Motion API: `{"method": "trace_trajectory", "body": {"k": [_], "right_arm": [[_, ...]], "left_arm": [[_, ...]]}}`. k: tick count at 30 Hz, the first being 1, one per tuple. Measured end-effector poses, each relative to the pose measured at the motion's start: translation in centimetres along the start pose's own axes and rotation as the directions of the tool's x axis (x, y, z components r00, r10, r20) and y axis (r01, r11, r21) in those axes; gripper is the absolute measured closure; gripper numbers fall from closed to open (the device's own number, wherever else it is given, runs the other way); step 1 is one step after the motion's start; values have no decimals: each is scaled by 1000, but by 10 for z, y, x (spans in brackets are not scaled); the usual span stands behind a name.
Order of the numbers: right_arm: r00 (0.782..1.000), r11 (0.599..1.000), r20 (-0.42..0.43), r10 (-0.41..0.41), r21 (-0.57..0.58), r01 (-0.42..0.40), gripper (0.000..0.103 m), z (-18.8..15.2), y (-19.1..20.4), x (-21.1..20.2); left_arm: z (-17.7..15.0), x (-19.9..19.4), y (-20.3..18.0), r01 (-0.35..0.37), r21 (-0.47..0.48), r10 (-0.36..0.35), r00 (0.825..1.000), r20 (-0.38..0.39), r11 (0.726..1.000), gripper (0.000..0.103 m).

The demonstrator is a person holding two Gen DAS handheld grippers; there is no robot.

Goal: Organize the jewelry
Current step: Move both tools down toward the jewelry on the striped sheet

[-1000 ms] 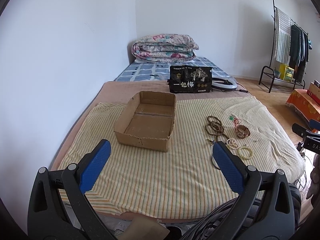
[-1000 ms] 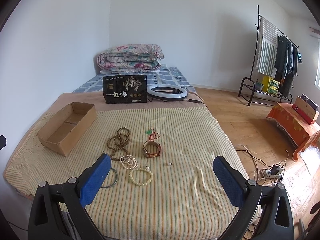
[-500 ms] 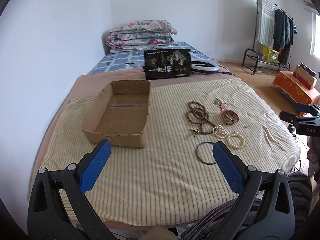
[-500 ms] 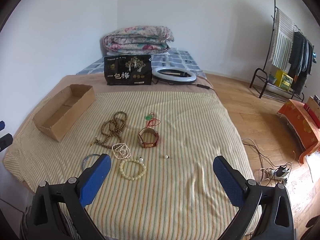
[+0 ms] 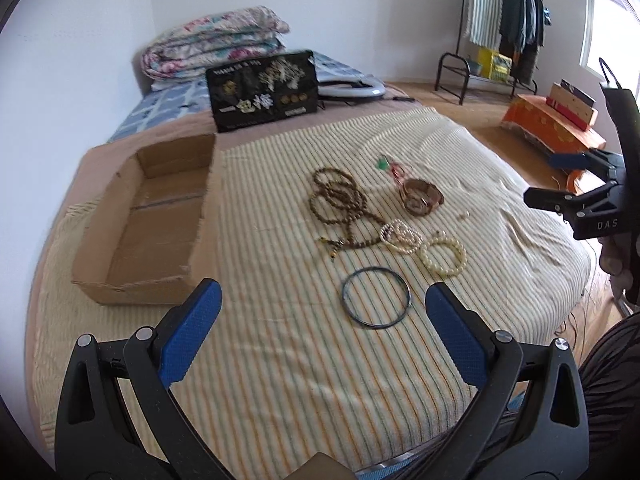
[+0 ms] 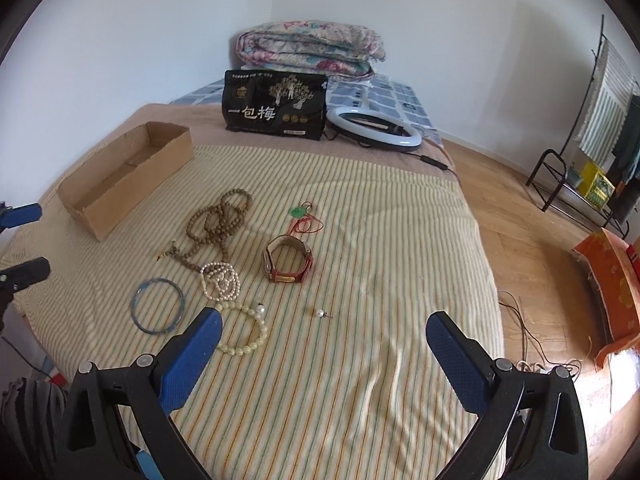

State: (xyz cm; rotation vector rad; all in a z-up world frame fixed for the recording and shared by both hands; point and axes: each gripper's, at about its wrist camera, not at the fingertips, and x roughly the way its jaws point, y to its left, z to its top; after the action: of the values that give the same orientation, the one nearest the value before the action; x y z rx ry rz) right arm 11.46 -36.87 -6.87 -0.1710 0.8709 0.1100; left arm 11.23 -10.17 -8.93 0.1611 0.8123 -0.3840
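Both sets of fingers spread wide, empty. Thin dark-blue ring bangle (image 5: 376,297) lies flat on striped bedspread (image 5: 280,360), right of empty brown cardboard box (image 5: 152,220). Left gripper (image 5: 320,316) nearest: pinch one rim edge, lift, drop in box.

Bed (image 6: 400,240): bears all items listed.
Cardboard box (image 6: 120,184): left of the jewelry, apart from it.
Bead necklace (image 6: 218,226): nearest the box, behind the pearl strand (image 6: 220,280).
Watch (image 6: 288,262): right of the necklace; pendant (image 6: 298,212) just behind it.
Bangle (image 6: 158,306): front left, beside the pearl strand.
Bead bracelet (image 6: 248,330): front, right of the bangle.
Bag (image 6: 276,106): far end; ring light (image 6: 374,128) to its right, folded quilt (image 6: 310,50) behind.
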Motion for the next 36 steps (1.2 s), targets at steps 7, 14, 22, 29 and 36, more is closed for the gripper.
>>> {"method": "trace_trajectory", "body": {"k": [7,14,22,29,36], "right_arm": [[1000,1000,-26,5,-13,-6,0,-11,0,32],[997,999,-72,38,6,-37,0,-22,5,54],[985,994,-137,100,46,-95,0,-33,12,84],[977,990,-175,122,85,-109,6,-30,14,107],[966,987,-212,148,89,-132,19,-29,22,123]], "left_arm": [[-6,40,-22,37,36,-35,997,-72,999,0],[-9,81,-39,42,52,-35,991,-130,998,0],[-18,106,-48,28,61,-17,985,-173,998,0],[-21,124,-46,16,56,-5,980,-200,998,0],[-22,132,-45,6,46,3,979,-203,999,0]]}}
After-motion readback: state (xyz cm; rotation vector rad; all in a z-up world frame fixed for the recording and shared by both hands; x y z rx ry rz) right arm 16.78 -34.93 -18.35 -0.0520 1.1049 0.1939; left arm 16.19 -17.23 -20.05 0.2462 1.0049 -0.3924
